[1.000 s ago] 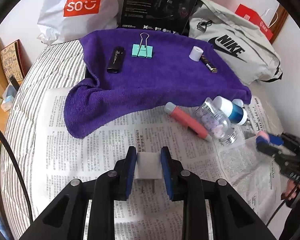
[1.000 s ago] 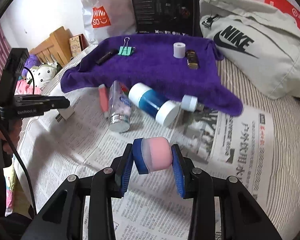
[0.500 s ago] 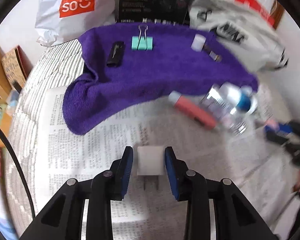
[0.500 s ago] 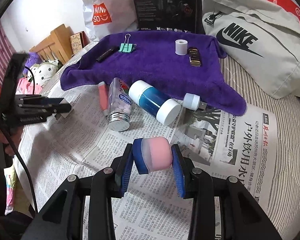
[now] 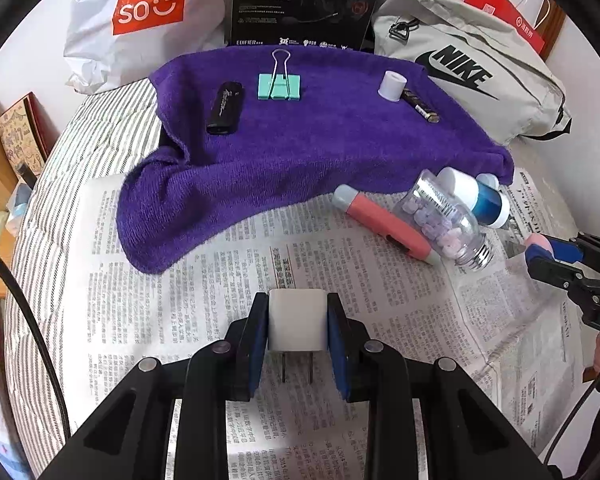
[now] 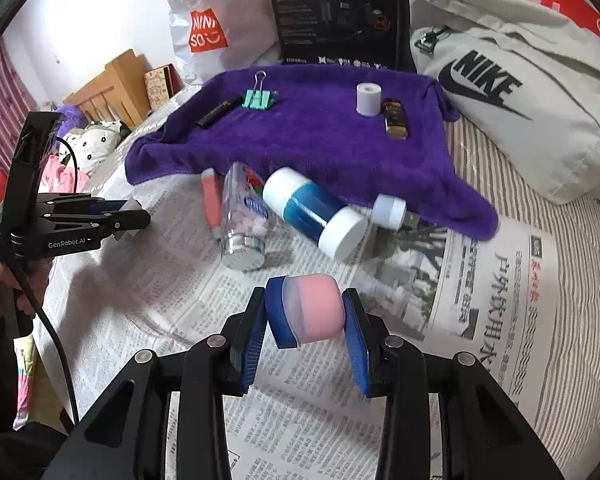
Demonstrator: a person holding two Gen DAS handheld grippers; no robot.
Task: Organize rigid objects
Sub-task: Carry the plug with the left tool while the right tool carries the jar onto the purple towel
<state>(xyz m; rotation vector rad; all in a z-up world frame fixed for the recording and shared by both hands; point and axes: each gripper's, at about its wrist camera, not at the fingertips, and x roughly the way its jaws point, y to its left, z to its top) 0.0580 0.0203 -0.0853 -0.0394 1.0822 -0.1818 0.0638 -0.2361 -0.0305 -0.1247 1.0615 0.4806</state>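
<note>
Your left gripper [image 5: 298, 322], at the lower centre of the left wrist view, pinches a white plug [image 5: 297, 325], prongs pointing down above the newspaper [image 5: 172, 300]. Up the frame, a purple towel [image 5: 300, 140] carries a black stick [image 5: 225, 109], a green clip [image 5: 279, 86], a white roll [image 5: 392, 86] and a battery [image 5: 420, 105]. Right of centre lie a red pen [image 5: 380, 222], a pill bottle [image 5: 446, 220] and a blue bottle [image 5: 476, 198]. In the right wrist view, your right gripper [image 6: 311, 312] at lower centre pinches a pink cap [image 6: 314, 307].
</note>
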